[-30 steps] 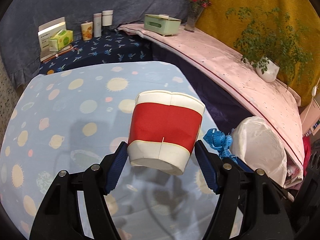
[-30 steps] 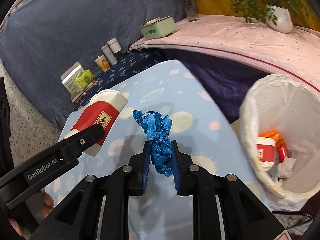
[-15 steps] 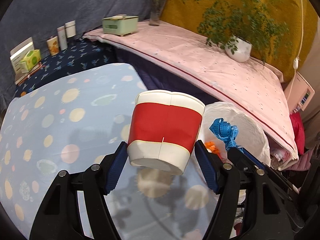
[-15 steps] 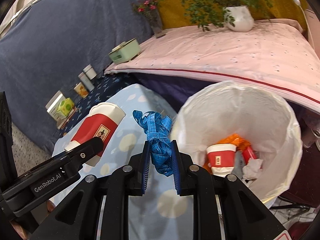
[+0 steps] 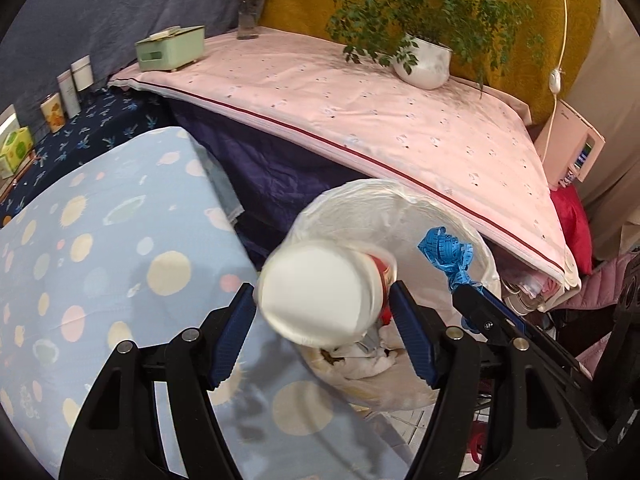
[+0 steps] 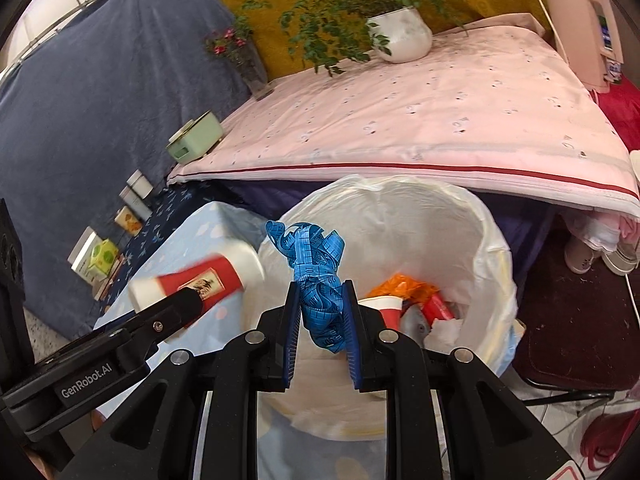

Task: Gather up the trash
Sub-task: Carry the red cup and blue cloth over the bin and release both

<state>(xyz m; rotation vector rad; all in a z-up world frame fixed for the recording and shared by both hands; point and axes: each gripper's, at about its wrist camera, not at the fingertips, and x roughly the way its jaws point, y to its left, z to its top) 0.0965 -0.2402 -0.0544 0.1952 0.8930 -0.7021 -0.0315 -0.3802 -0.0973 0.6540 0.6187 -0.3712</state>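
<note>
1. Trash is held in both tools: a red and white paper cup, blurred and tipped, is seen between the pads of the left tool, though pad contact cannot be told.
2. A crumpled blue tape measure is clamped by the right tool.
3. Both are held over the white-lined bin, beside the bench.
</note>
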